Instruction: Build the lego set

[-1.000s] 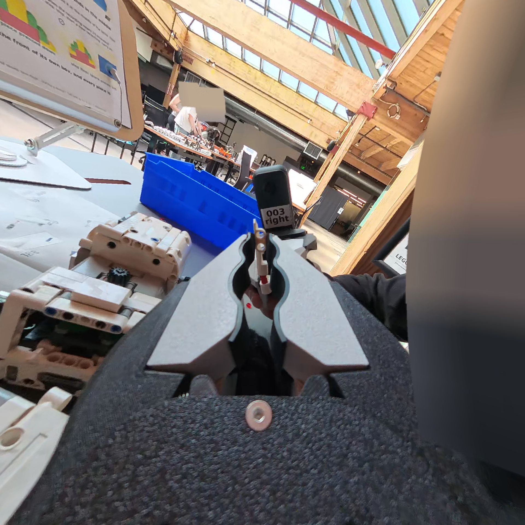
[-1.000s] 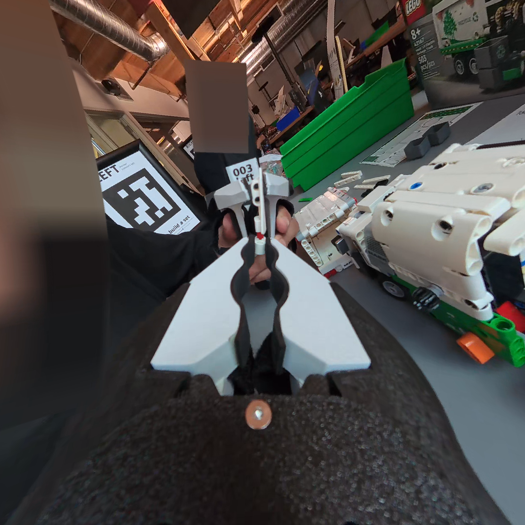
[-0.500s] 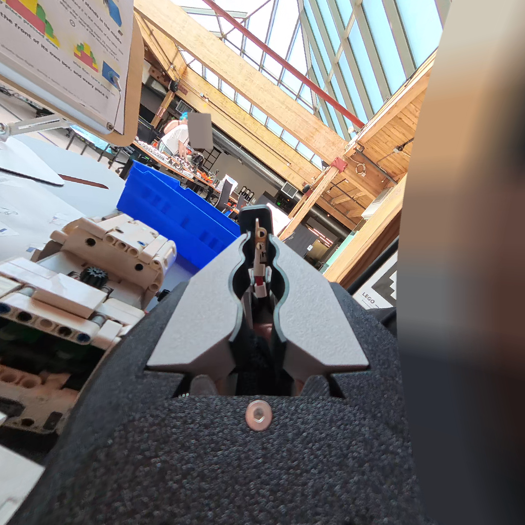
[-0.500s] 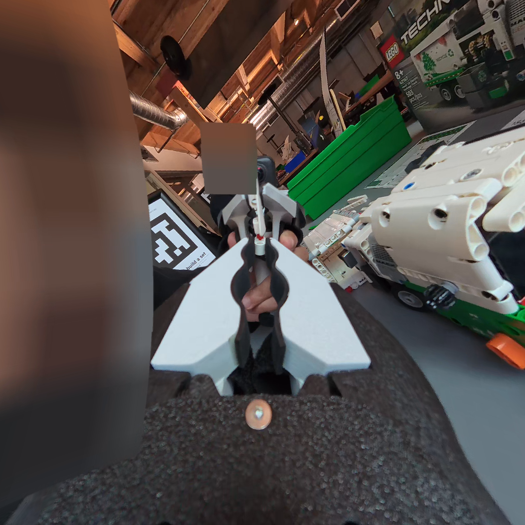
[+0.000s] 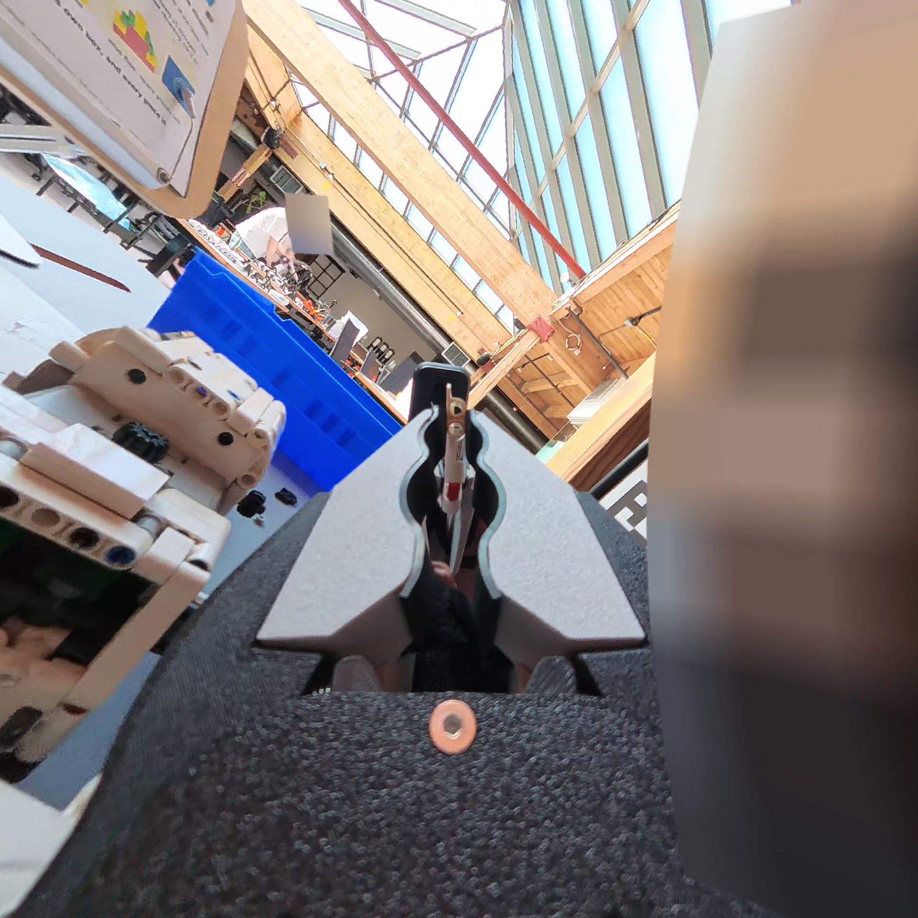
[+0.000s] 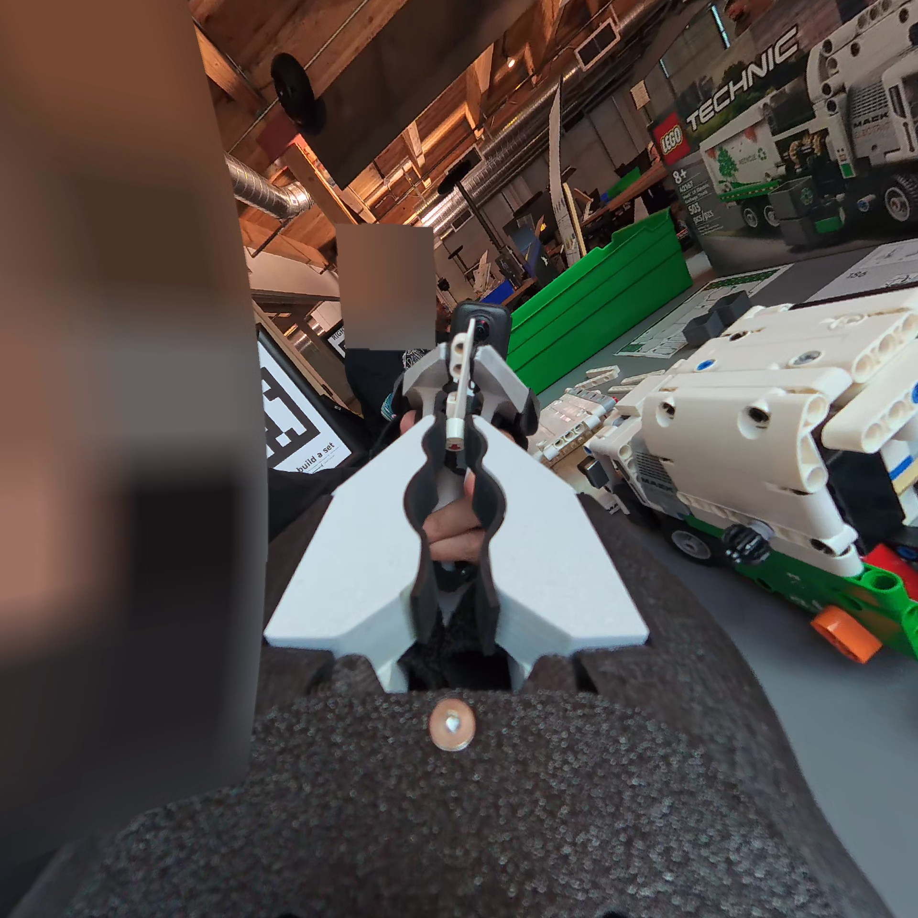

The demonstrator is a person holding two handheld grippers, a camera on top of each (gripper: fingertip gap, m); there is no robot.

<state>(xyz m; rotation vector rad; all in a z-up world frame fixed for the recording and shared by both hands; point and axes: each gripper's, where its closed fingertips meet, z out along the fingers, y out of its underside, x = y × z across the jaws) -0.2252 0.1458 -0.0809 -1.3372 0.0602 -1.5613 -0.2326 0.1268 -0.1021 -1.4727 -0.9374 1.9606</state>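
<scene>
My left gripper (image 5: 453,420) and my right gripper (image 6: 454,426) point at each other, tip to tip, above the table. Between them is a small part: a thin white beam (image 6: 461,358) with a white bush and red axle (image 6: 454,432). The left gripper is shut on the beam; the right gripper is shut on the bush end. The part also shows in the left wrist view (image 5: 453,462). The white and green truck model (image 6: 745,427) stands to the right of my right gripper and to the left in the left wrist view (image 5: 149,397).
A blue bin (image 5: 278,357) stands behind the truck. A green bin (image 6: 596,298), the set's box (image 6: 795,124) and instruction sheets (image 6: 695,318) are farther back. Loose white beams (image 6: 603,370), a small white sub-assembly (image 6: 571,417) and black pins (image 5: 251,501) lie on the grey table. Only a small space, under 4 cm, lies between the two pairs of fingers.
Both grippers have tilted upward and come closer together, still shut on the small part. The thin beam now leans to the right in the right wrist view.
</scene>
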